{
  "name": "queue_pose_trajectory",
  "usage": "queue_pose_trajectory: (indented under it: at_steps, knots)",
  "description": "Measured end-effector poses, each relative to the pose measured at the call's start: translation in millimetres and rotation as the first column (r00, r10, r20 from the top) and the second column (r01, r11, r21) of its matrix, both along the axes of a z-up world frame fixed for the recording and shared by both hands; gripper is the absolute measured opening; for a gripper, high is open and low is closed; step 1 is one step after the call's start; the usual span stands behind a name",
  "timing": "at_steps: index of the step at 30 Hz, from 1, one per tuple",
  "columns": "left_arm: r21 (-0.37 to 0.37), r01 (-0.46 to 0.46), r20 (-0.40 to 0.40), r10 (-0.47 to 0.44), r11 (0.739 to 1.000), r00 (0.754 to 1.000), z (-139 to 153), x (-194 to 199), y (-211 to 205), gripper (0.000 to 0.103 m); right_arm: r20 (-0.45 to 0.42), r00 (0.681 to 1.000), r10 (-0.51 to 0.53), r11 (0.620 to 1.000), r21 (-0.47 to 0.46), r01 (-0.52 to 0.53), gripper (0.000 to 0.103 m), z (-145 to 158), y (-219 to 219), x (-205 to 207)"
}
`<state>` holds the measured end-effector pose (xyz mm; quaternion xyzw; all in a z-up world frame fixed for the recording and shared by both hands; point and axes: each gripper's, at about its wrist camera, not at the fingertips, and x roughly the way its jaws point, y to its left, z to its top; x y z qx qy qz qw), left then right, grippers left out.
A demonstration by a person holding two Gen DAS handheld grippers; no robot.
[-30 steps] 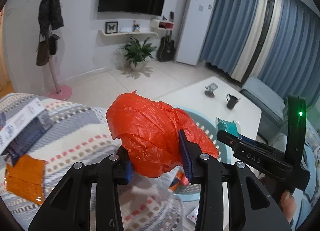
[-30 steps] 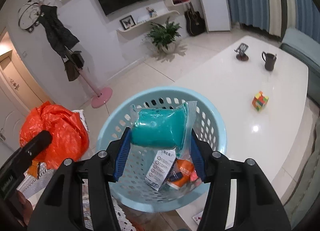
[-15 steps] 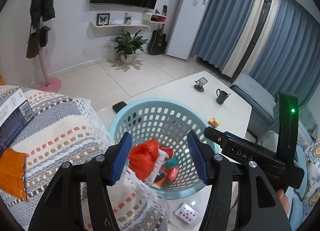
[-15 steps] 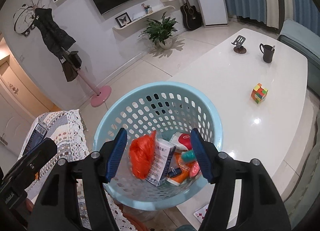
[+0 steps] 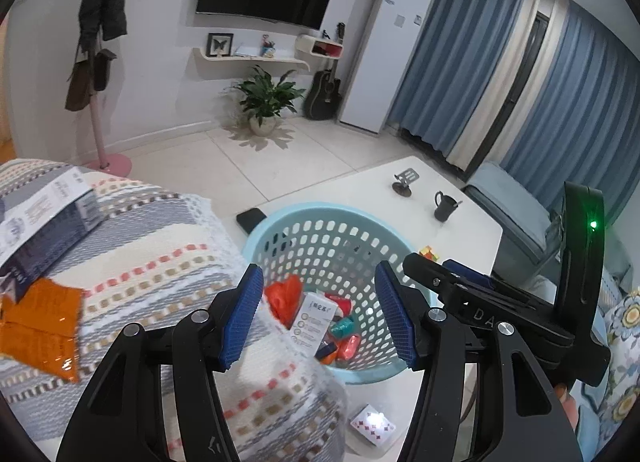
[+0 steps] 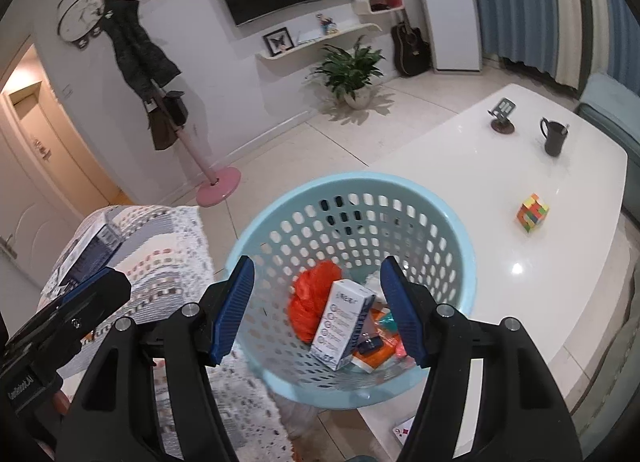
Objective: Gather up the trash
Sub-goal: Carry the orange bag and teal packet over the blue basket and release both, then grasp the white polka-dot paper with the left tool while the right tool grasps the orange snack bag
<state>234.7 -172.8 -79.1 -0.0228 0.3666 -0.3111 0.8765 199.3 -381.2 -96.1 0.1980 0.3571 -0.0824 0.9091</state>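
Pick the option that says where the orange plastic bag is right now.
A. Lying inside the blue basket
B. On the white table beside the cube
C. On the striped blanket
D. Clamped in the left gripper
A. The orange plastic bag lies inside the blue basket next to a white carton, while the left gripper and right gripper are both open and empty.
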Motion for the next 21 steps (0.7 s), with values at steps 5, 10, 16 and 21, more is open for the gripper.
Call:
queue_pose_trajectory:
  at_steps: [5, 10, 16, 21]
  knots:
    - [-0.022, -0.043, 0.017, 0.044, 0.999, 0.999, 11.1, -7.0, 26.5, 0.059, 0.021, 0.998, 0.056, 0.998, -0.021, -0.056, 0.062, 13.2, 27.1, 2.3]
    - [-0.045, -0.101, 0.039, 0.102, 0.994, 0.994, 25.8, -9.9, 60.9, 0.059, 0.042, 0.992, 0.118, 0.992, -0.045, -0.116, 0.062, 25.1, 58.3, 4.3]
    - [-0.076, -0.185, 0.061, 0.19, 0.98, 0.98, 39.2, -9.8, 108.8, 0.059, 0.057, 0.979, 0.197, 0.979, -0.073, -0.193, 0.062, 36.6, 100.8, 8.6]
    - [-0.105, -0.262, 0.069, 0.269, 0.959, 0.961, 47.2, -7.3, 151.9, 0.061, 0.057, 0.961, 0.27, 0.96, -0.098, -0.264, 0.062, 43.3, 141.9, 14.9]
